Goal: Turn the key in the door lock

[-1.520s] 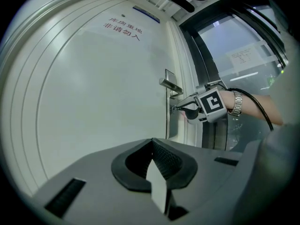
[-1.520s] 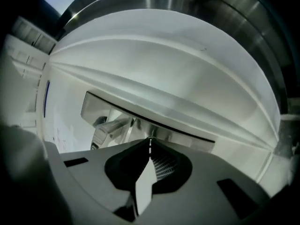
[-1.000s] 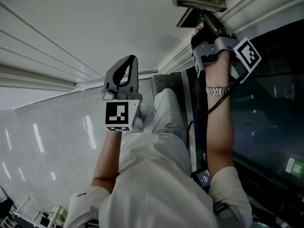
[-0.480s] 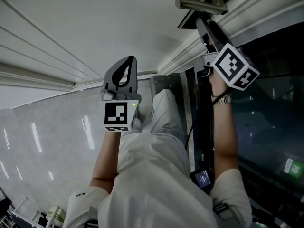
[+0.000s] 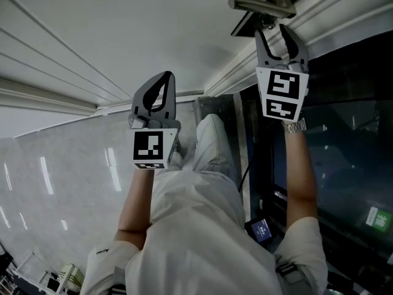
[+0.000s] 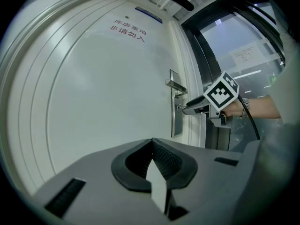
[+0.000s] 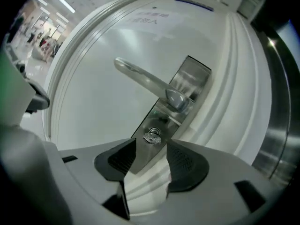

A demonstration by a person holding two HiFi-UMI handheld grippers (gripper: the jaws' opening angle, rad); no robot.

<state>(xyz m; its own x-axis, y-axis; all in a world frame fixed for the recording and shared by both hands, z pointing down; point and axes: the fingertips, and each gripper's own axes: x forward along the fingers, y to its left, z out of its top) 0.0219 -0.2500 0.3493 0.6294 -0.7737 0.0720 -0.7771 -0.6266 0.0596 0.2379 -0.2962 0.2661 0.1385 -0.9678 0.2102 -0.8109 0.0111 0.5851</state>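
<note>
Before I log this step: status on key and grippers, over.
Right gripper just opened, key between its jaws, untouched. Left gripper shut, empty, clear of door. Nothing in the way.

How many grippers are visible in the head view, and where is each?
2. The left gripper, jaws together, is held before the white door. The right gripper, jaws just opened and gripping nothing, faces the key under the door handle.

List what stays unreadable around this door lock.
- Key: right gripper view, tiny and glinting; how far it is turned cannot be told.
- Door sign: left gripper view, lettering too small.
- Lock plate: head view, in shadow; keyhole indistinct.
</note>
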